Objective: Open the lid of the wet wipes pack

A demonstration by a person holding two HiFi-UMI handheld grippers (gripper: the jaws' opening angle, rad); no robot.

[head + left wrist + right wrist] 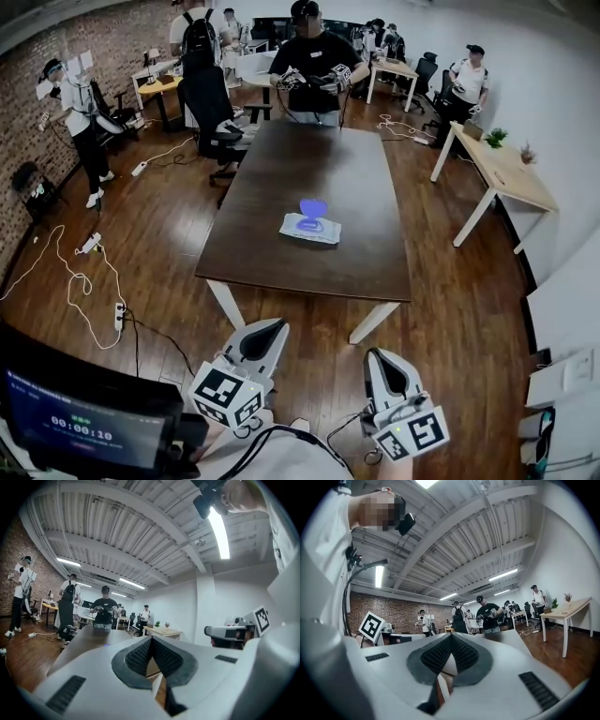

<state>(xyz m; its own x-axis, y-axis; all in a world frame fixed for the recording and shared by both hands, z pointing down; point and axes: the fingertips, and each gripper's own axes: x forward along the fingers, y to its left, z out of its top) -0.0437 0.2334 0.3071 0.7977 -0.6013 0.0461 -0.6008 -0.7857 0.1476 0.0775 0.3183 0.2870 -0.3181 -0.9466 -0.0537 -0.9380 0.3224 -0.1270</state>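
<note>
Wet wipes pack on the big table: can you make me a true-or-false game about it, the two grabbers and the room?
1. The white wet wipes pack with a blue lid lies on the dark brown wooden table. True.
2. The left gripper is holding the pack. False: its jaws are together on nothing, on the near side of the table, away from the pack.
3. The right gripper has its jaws together. True.
4. The small green plant sits on the dark table. False: it sits on the light wooden desk by the wall.
5. A person in a black shirt stands at the table's far end. True.
</note>
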